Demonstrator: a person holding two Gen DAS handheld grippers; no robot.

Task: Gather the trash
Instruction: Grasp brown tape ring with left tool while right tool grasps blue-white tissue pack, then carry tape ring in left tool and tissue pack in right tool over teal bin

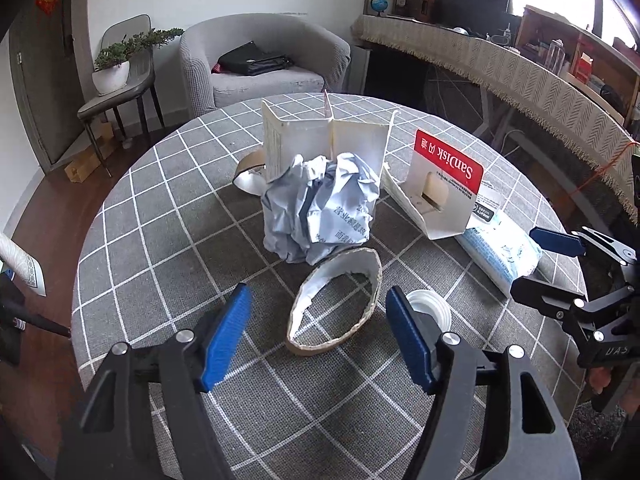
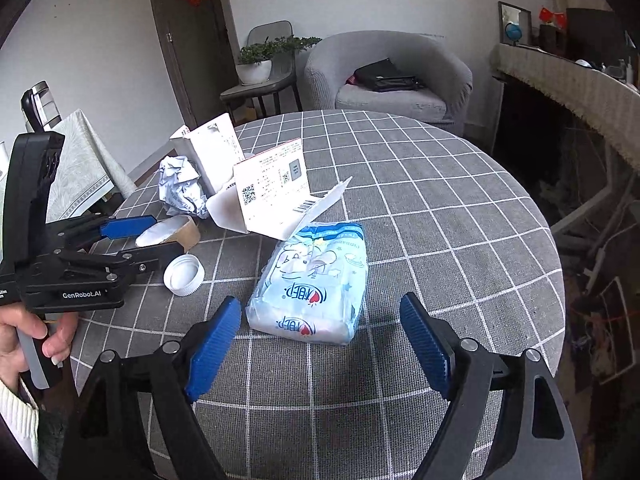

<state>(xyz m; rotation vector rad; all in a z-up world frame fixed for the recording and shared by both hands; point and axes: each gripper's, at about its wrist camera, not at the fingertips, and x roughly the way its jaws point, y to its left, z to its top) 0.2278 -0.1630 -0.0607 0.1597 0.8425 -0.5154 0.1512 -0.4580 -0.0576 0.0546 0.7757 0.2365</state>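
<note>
Trash lies on a round table with a grey checked cloth (image 1: 152, 248). My left gripper (image 1: 318, 316) is open, with a squashed cardboard tape ring (image 1: 360, 264) lying between and just ahead of its fingers, pads not pressing on it. A white cap (image 1: 434, 308) sits behind its right finger. Beyond are a crumpled paper ball (image 1: 320, 208), an opened white box (image 1: 320, 140) and a red SanDisk card pack (image 1: 440, 184). My right gripper (image 2: 320, 312) is open, its tips on either side of the near end of a blue tissue pack (image 2: 316, 272). The left gripper (image 2: 146, 240) shows at the left, over the ring (image 2: 188, 234).
A second tape ring (image 1: 250, 172) lies behind the box. A grey armchair (image 1: 264, 64) with a black bag and a chair with a potted plant (image 1: 114, 68) stand beyond the table. A long fringed sideboard (image 1: 520, 72) runs along the right. A hand (image 2: 24, 336) grips the left tool.
</note>
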